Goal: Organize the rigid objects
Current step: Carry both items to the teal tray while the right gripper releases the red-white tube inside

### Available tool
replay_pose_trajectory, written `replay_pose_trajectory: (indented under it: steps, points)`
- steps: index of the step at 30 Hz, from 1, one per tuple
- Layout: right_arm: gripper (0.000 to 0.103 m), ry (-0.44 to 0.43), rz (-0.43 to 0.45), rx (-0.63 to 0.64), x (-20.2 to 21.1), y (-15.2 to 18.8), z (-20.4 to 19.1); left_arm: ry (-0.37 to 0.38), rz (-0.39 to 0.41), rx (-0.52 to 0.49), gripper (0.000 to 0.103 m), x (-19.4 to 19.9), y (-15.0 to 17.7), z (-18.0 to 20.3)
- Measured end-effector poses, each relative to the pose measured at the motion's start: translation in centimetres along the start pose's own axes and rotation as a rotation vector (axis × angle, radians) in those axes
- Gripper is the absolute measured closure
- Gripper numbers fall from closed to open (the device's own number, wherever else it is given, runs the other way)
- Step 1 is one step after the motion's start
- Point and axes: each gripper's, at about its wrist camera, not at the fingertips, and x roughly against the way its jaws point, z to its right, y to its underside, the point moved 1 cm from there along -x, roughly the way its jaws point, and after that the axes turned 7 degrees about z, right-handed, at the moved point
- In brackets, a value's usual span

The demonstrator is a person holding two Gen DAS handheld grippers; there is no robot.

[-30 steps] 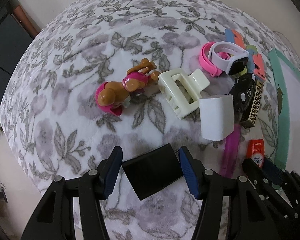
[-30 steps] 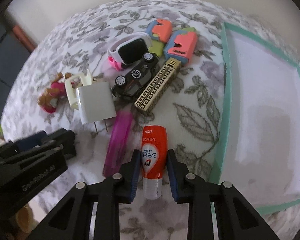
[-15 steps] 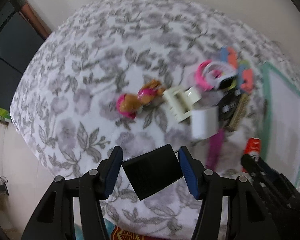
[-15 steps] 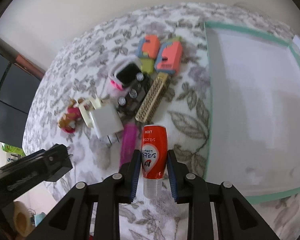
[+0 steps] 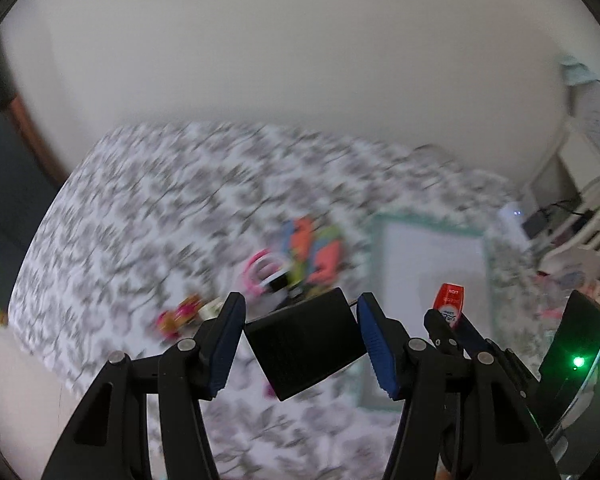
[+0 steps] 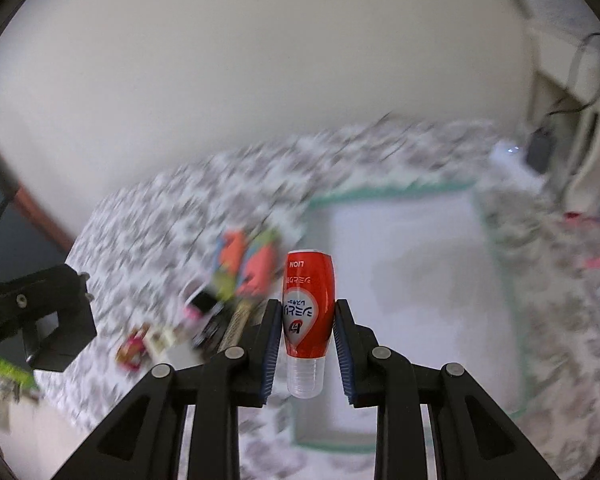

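Note:
My left gripper (image 5: 300, 316) is shut on a black box (image 5: 306, 342) and holds it high above the floral bedspread (image 5: 140, 208). My right gripper (image 6: 308, 312) is shut on a red tube with a clear cap (image 6: 307, 312), also raised; it shows in the left wrist view (image 5: 450, 306) too. Below, blurred, lies the pile of small objects (image 5: 296, 264): pink watch, orange and green pieces, a pink toy figure (image 5: 178, 316). A white mat with a green border (image 6: 408, 292) lies to their right.
A pale wall rises behind the bed. At the far right stand a white device (image 5: 514, 224), cables and clutter (image 5: 572, 276). The left gripper's body shows at the left of the right wrist view (image 6: 32, 320).
Both grippers have lifted and pulled back from the bed with their objects; the pile and mat now look smaller and blurred, and the wall fills the upper view.

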Motion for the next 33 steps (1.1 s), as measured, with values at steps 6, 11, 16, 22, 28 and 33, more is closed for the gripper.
replay_pose_trajectory:
  steps: [6, 11, 16, 22, 28, 33]
  points:
    - [0.075, 0.132, 0.084, -0.040, 2.0, -2.7, 5.7, 0.085, 0.052, -0.042, 0.043, -1.0, -0.4, 5.5]
    - [0.075, 0.240, 0.123, -0.059, 2.6, -3.7, 9.6, 0.105, 0.030, -0.073, 0.043, -4.5, 0.1, 8.8]
    - [0.075, 0.268, 0.134, -0.082, 1.8, -4.4, 12.1, 0.114, 0.006, -0.075, 0.043, -7.3, 0.8, 11.0]
    - [0.075, 0.279, 0.091, -0.051, -1.9, -3.0, 12.7, 0.095, -0.041, -0.073, 0.043, -11.1, 2.0, 12.3]
    - [0.075, 0.324, 0.030, -0.026, -5.2, -1.5, 13.1, 0.090, -0.100, -0.047, 0.043, -14.6, 3.3, 12.4]
    - [0.075, 0.345, -0.004, -0.026, -6.8, -0.9, 13.4, 0.078, -0.128, -0.024, 0.043, -16.7, 3.9, 12.2]
